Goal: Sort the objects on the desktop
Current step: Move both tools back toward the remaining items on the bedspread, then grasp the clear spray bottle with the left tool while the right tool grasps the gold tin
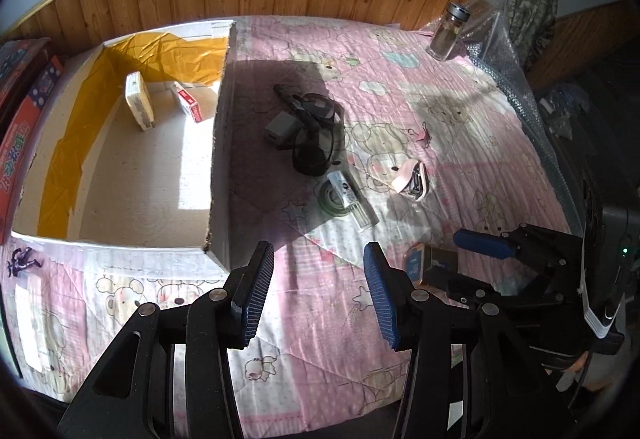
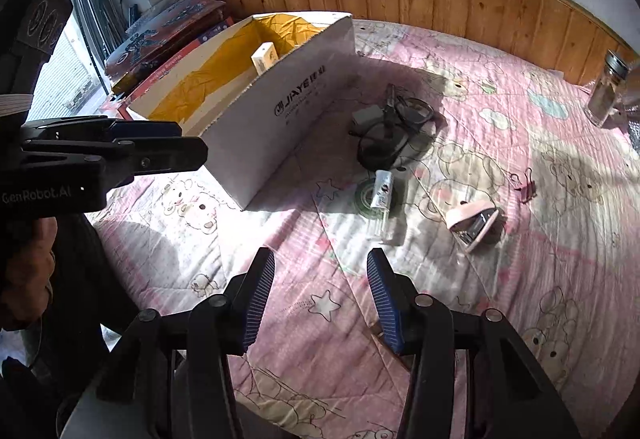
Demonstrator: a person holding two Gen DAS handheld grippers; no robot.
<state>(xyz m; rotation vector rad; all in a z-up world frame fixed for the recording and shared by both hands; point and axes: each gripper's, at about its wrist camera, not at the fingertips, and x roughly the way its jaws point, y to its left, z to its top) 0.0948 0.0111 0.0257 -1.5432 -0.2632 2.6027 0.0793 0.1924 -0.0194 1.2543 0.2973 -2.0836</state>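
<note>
I see two small cartons already inside the white cardboard box (image 1: 218, 159). Sunglasses (image 1: 316, 143), grey charger (image 1: 280, 129), tape roll (image 1: 332, 195), clear vial (image 1: 352, 195) and pink stapler (image 1: 412, 179) remain on the quilted bed (image 1: 320, 319). My left tool (image 1: 318, 295) is spread, empty; my right tool (image 2: 320, 303) is opening, empty.

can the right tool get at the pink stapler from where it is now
Probably yes. The right tool is open and empty, and the pink stapler lies alone on the quilt just ahead to its right. Nothing stands between them; the tape roll and small bottle lie off to the left.
</note>
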